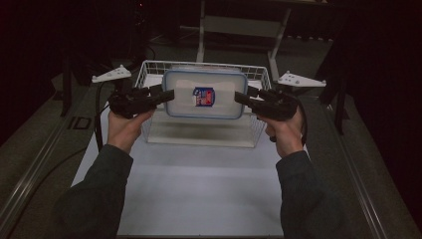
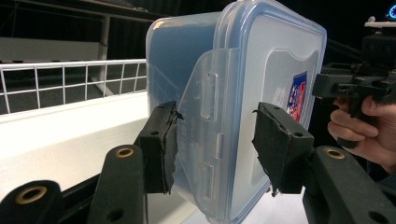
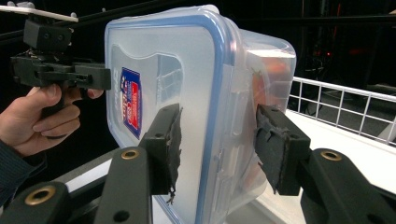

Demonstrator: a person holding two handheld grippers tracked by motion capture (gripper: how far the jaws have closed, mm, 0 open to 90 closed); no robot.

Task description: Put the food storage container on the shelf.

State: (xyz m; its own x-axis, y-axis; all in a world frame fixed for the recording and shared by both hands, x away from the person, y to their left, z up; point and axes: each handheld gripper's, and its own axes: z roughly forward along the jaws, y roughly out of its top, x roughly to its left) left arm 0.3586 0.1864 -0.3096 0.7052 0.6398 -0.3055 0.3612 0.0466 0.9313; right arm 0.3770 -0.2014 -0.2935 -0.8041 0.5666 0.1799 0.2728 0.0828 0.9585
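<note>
While both forearms come in from the bottom of the high view, dark sleeves first, the white table (image 1: 199,189) lies bare betw. them. Left hand (image 1: 124,127) wraps the left gripper (image 1: 169,95), right hand (image 1: 284,132) wraps the right gripper (image 1: 240,98), a grey three-cornered plate atop each.

Up betw. them: a clear plastic container (image 1: 204,93) w/ blue-rimmed lid, tipped up so the lid faces the person, held off the table above the near part of a white wire basket (image 1: 149,67). Red-and-blue label (image 1: 203,96) sits mid-lid.

Left gripper view: jaws straddle the container's short edge at a side latch flap (image 2: 210,130). Left pad (image 2: 163,149) touches the tub side; right pad (image 2: 275,144) stands just off the lid face, small gap visible, so jaws are spread around the edge, not fully clamped as far as seen. Other gripper and hand show farther off at right.

Right gripper view: same story on the opp. edge. One pad (image 3: 166,144) lies against the lid side, the other pad (image 3: 278,144) by the tub wall, jaws bracketing the container; firm squeeze or not, can't tell. Something orange shows blurred thru the tub wall.

Farther back: basket's far rail, then a pale frame leg and dark room.
</note>
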